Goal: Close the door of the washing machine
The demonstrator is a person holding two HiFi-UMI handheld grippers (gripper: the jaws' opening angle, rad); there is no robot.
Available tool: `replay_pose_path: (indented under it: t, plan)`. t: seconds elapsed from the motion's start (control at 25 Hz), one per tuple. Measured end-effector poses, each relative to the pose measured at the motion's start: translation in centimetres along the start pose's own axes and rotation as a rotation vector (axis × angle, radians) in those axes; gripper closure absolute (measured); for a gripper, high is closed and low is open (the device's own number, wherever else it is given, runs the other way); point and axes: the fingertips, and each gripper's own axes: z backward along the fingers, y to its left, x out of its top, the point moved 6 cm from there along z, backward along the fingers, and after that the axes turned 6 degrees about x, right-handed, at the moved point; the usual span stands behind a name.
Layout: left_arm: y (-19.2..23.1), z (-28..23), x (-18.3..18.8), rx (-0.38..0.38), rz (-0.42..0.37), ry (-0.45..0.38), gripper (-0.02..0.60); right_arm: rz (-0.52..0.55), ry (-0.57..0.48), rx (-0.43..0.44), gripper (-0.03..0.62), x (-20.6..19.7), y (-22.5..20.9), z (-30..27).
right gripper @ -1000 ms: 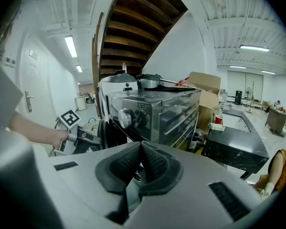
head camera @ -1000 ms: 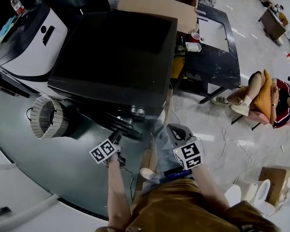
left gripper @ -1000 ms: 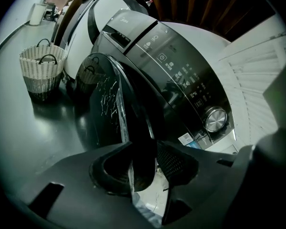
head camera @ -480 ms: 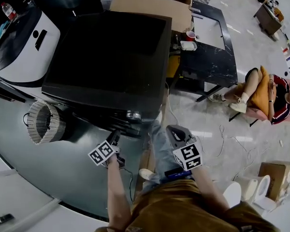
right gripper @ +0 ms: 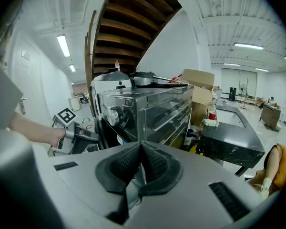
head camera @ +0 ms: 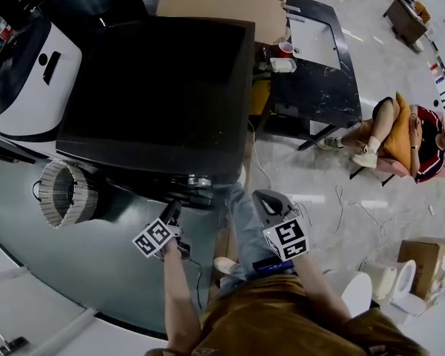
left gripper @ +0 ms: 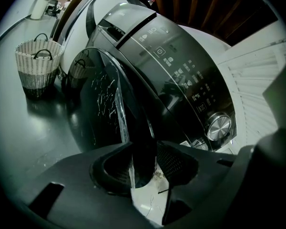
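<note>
Washing machine (head camera: 163, 80) black, door (left gripper: 109, 113) dark glossy; basket (head camera: 63, 193) white woven.

The open door (left gripper: 105, 104) juts from the washer (head camera: 163, 73), its edge filling the gap of the left tool (left gripper: 143, 163). Left of it the floor (head camera: 96, 265) lies free as far as the basket (head camera: 63, 193). Right of the washer, the bench (head camera: 319, 87) stands just beside it, blocking that side.

I counted one washer (head camera: 159, 80) with one door (left gripper: 109, 109) and one dial (left gripper: 218, 127). I also counted one basket (head camera: 63, 193), one white machine (head camera: 26, 87), two boxes (head camera: 222, 7) (head camera: 423, 262), one red cup (head camera: 285, 48), one white tray (head camera: 282, 64), one black desk (head camera: 319, 91), one bottle (head camera: 0, 27) and one seated person (head camera: 404, 136). There were two grippers, left gripper (head camera: 172, 212) and right gripper (head camera: 264, 199).
</note>
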Motion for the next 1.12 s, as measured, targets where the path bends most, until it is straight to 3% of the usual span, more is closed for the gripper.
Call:
replay_pose_path:
  t: [0.6, 1.12]
  plan:
    - [-1.3, -1.8, 0.8, -0.011, 0.043, -0.017, 0.400, -0.011, 0.010, -0.020, 0.582, -0.3, -1.4, 0.0]
    - [-1.4, -1.9, 1.3, 0.024, 0.075, -0.033, 0.400, -0.014, 0.011, -0.009, 0.582, 0.0, -1.7, -0.1]
